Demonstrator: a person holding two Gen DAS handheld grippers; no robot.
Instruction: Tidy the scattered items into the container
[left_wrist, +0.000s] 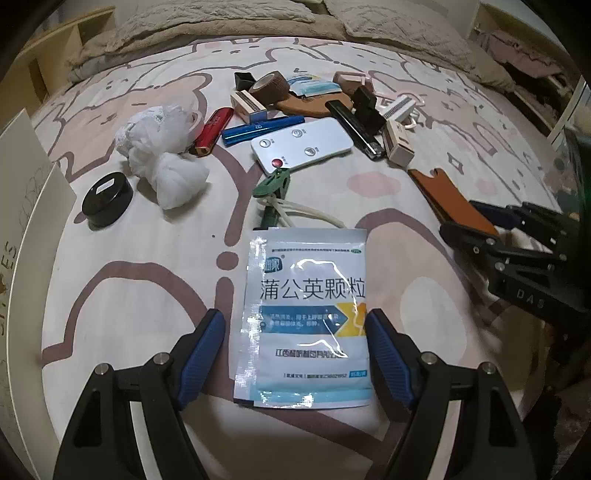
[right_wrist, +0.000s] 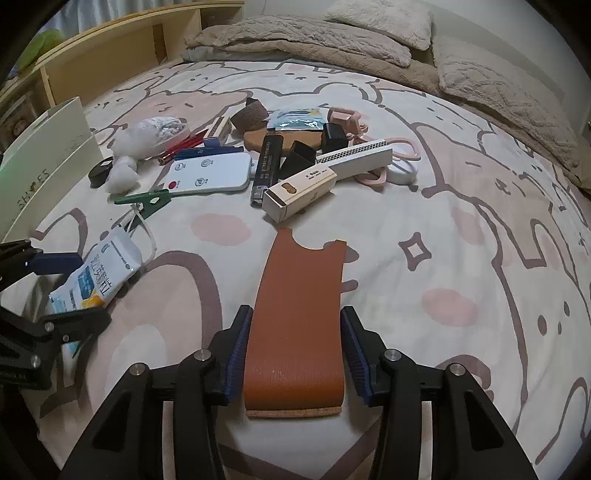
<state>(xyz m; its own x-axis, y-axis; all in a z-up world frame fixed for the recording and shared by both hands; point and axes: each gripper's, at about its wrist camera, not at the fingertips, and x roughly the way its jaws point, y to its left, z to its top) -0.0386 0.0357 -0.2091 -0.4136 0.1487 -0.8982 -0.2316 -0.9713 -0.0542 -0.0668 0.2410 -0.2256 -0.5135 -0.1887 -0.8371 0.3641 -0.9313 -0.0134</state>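
While our left gripper (left_wrist: 295, 354) spreads its jaws wide around the sachet (left_wrist: 304, 317), our right gripper's (right_wrist: 295, 354) jaws flank the leather piece (right_wrist: 299, 317), seemingly gripping it.

Both wrist views skim low over the bed (left_wrist: 110, 314) – sharing its clutter

Left tool (left_wrist: 295, 354): two matte black angular arms, each with a triangular cut-out near its base and paired silver round-head pivot pins. Inner fingertips (left_wrist: 201, 354) carry blue ribbed pads. Right tool (right_wrist: 295, 354): identical build, black arms, silver pins, blue ribbed pads (right_wrist: 236, 358). Pale embossed lettering "DAS" shows on its black body in the left wrist view.
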